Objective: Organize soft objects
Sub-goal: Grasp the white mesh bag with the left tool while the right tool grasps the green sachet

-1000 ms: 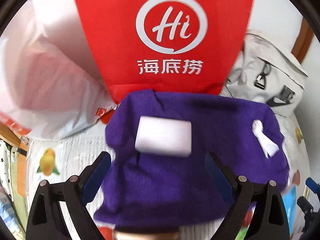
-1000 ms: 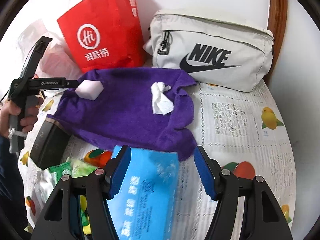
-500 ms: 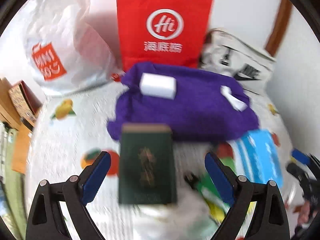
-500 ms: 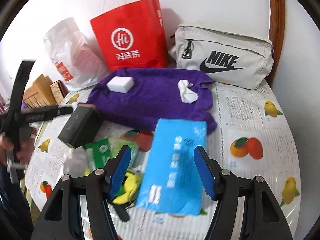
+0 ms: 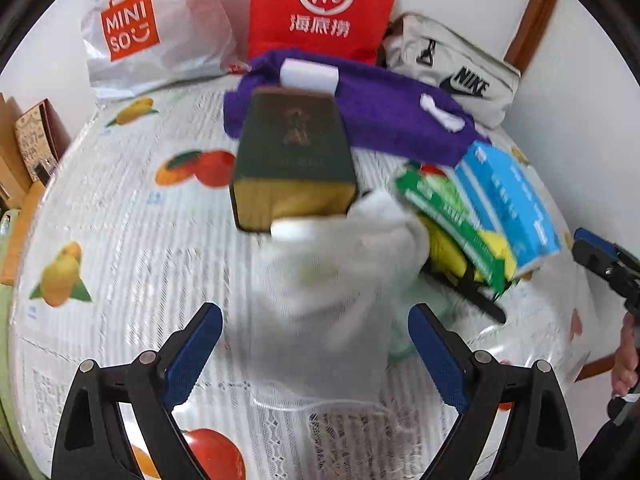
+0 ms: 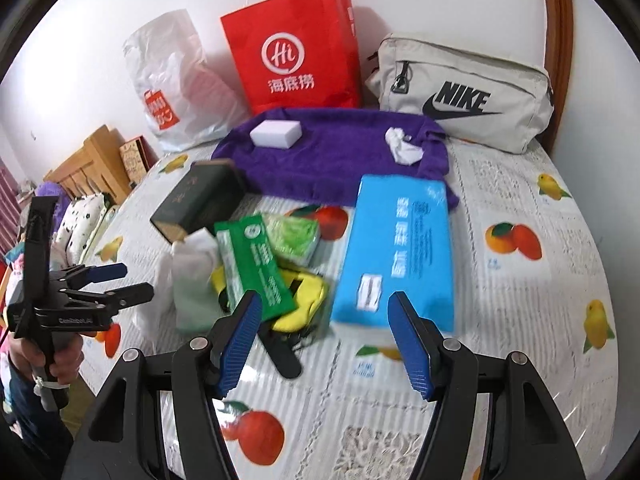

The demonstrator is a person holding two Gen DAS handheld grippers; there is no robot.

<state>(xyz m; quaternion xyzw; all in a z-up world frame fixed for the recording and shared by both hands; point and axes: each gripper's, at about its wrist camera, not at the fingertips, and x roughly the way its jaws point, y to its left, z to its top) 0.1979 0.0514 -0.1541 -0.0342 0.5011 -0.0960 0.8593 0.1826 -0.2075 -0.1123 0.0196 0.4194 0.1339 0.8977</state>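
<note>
my left gripper point(image 5: 314, 354) spread wide, empty | crumpled white cloth pouch point(image 5: 320, 280) long axis along my fingers | my right gripper point(image 6: 324, 340) apart, empty

Left gripper point(image 5: 314, 348) and right gripper point(image 6: 326, 342) tilt downward (both hand-held), fingers spread apart, empty

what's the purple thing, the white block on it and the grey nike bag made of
Purple cloth: looks like soft, matte knit or terry towel fabric; it drapes and folds. White block: probably a foam sponge, matte with crisp edges. Nike bag: seemingly woven synthetic fabric with a zipper, slightly creased.
</note>
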